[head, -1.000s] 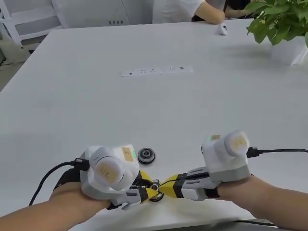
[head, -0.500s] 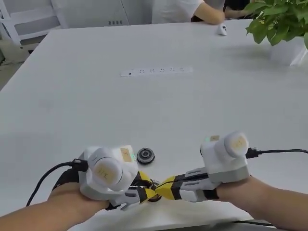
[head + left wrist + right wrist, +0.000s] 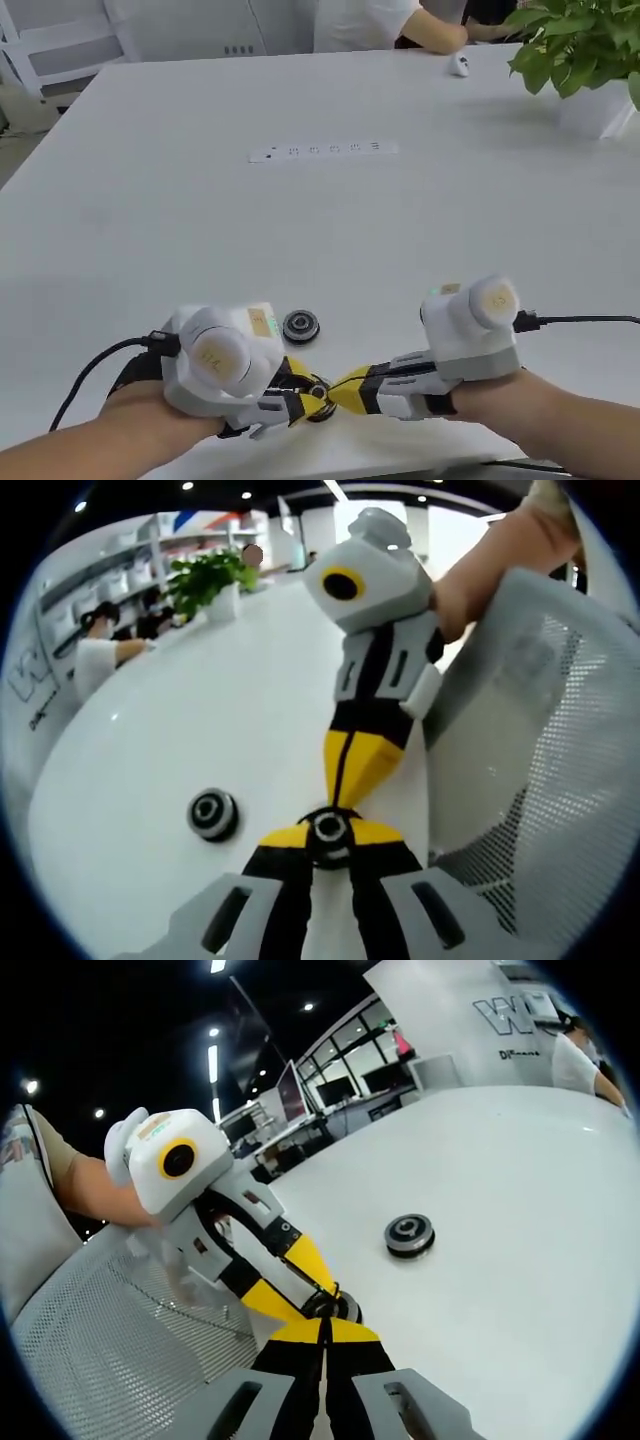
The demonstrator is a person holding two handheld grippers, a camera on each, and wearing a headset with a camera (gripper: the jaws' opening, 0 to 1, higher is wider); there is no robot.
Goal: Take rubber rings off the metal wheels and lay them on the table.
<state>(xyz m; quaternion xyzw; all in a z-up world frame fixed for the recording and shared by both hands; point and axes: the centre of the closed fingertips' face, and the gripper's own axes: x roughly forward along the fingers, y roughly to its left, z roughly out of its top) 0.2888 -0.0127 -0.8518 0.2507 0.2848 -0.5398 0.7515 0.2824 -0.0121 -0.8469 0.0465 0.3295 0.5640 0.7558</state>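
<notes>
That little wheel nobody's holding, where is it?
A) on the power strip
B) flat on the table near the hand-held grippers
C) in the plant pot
B: the loose wheel lies flat on the table beyond the left hand-held gripper, which grips the other wheel.

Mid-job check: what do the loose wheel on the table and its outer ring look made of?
The loose wheel has a silvery-grey inner face with a dull sheen, so it is probably metal. Its outer ring is matte black with no glints, likely rubber.
</notes>
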